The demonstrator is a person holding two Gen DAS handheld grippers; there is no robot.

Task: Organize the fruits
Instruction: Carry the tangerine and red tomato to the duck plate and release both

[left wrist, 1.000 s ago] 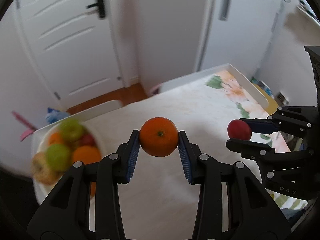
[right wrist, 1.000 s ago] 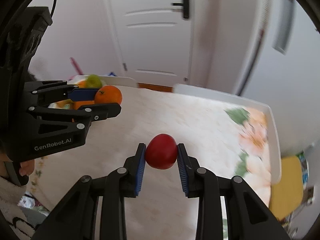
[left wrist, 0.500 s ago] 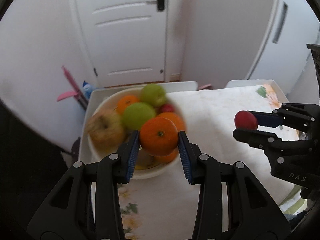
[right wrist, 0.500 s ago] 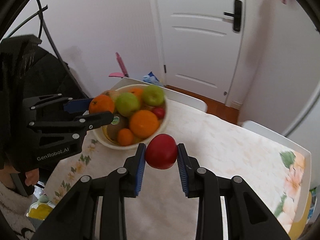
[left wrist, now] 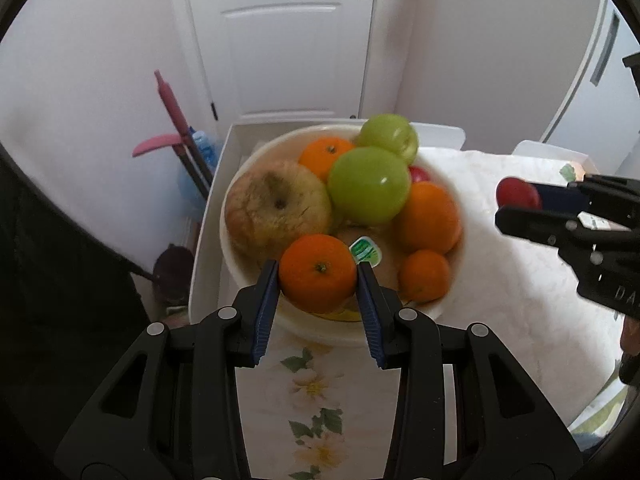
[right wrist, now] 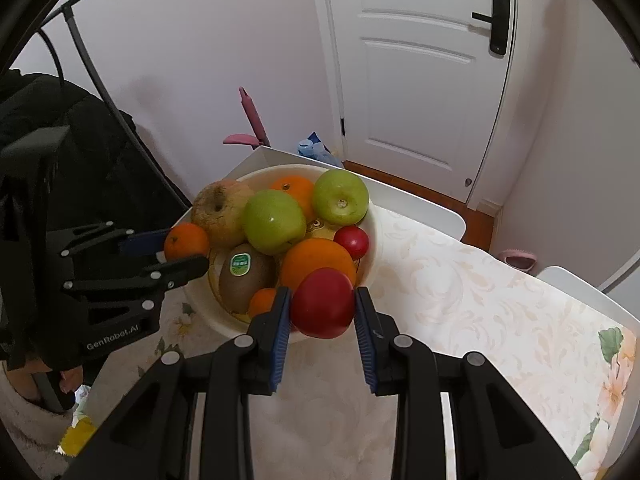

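A small round orange mandarin (left wrist: pixel 317 271) is clamped in the left gripper (left wrist: pixel 318 280) above the near rim of the heaped cream fruit bowl (left wrist: pixel 240 276); a smooth red fruit (right wrist: pixel 323 303), gripped by the right gripper (right wrist: pixel 322 312), is held just short of that rim.

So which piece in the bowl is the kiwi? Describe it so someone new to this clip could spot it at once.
Start at the white bowl of fruit at the table's end nearest the door. The kiwi lies low at the bowl's near side, under the front green apple and left of the large orange. It is the only brown, oval fruit, and it alone carries a green-and-white sticker.
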